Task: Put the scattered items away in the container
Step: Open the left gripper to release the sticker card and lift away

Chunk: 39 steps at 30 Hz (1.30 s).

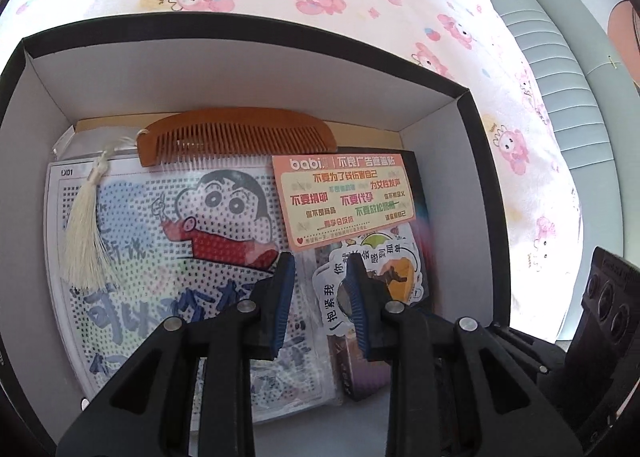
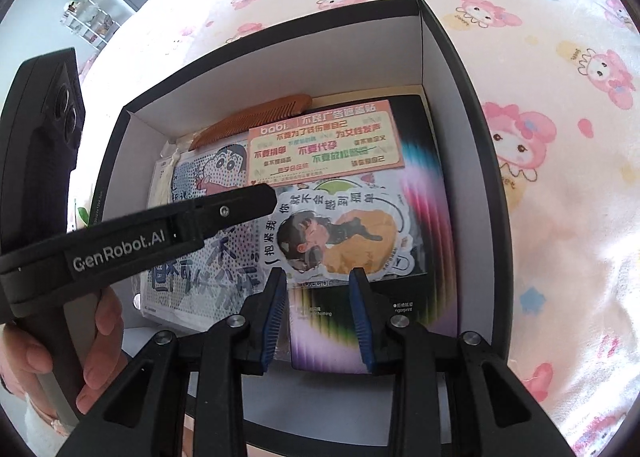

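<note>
The tidying looks nearly finished: the black box (image 2: 460, 69) on the pink cartoon bedsheet (image 2: 560, 137) already holds a wooden comb (image 1: 236, 135), a pegboard kit (image 1: 168, 241), a peach sticker card (image 1: 344, 197) and a die-cut sticker (image 2: 340, 233). No loose items show on the sheet. Left gripper (image 1: 320, 277) and right gripper (image 2: 318, 289) hover over the box, jaws apart, holding nothing.

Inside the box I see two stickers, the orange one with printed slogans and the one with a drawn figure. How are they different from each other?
The orange slogan sticker is a plain rectangle; the figure sticker is cut to an irregular outline with a white border.
The orange slogan sticker carries mostly text; the figure sticker shows a drawing ringed by characters.
The orange slogan sticker lies nearer the wooden comb; the figure sticker lies nearer both tools.
Both lie flat in the box, on the dark package.
</note>
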Motion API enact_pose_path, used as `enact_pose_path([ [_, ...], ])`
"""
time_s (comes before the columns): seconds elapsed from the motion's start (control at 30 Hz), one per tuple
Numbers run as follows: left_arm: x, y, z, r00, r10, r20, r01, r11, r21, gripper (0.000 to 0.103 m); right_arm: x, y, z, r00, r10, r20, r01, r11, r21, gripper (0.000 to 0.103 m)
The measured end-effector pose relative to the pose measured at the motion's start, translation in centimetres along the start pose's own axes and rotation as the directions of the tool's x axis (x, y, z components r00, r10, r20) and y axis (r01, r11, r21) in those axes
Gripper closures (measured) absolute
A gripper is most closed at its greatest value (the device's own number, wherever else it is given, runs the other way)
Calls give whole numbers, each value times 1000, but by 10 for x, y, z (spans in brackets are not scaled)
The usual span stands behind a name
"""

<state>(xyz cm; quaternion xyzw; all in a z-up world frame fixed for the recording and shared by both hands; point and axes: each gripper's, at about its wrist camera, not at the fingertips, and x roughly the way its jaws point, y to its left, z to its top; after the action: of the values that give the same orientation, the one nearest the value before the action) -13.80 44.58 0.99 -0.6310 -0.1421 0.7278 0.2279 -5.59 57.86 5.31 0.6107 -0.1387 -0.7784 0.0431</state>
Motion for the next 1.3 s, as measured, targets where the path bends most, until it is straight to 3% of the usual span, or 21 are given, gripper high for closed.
enact_pose_path([
  [0.17,0,5,-5,999,38,-13,-38,999,11,77,-1,-1,-1,1000,3,-7,-3,1000,-17,74],
  [0.3,6,2,-6,998,53,-20,-52,999,14,77,25,11,8,999,-22,-36,21,999,-26,74],
  [0.4,14,-16,-15,997,68,-27,-67,997,24,77,30,12,10,999,-5,-35,4,1000,-17,74],
  [0.67,38,-51,14,998,50,-35,-48,998,34,77,22,10,19,1000,-10,-9,10,1000,8,74],
  [0.8,11,-39,-1,998,56,-2,-56,997,55,77,-2,11,10,999,-10,42,10,1000,-6,74],
  [0.97,-23,-55,-22,995,51,85,-62,990,127,77,-37,24,-7,991,-29,127,32,999,-20,74],
  [1.03,-39,-63,-31,987,74,141,-98,979,176,76,-52,31,-17,982,-67,178,76,996,-41,74],
  [1.1,-84,-42,-52,977,82,198,-125,970,211,75,-66,41,-24,970,-86,228,100,994,-51,74],
  [1.17,-123,-28,-79,967,78,244,-136,963,234,72,-81,52,-33,958,-90,273,107,993,-50,72],
  [1.3,-163,-27,-100,943,82,322,-174,947,271,72,-105,77,-53,930,-86,357,116,991,-65,69],
])
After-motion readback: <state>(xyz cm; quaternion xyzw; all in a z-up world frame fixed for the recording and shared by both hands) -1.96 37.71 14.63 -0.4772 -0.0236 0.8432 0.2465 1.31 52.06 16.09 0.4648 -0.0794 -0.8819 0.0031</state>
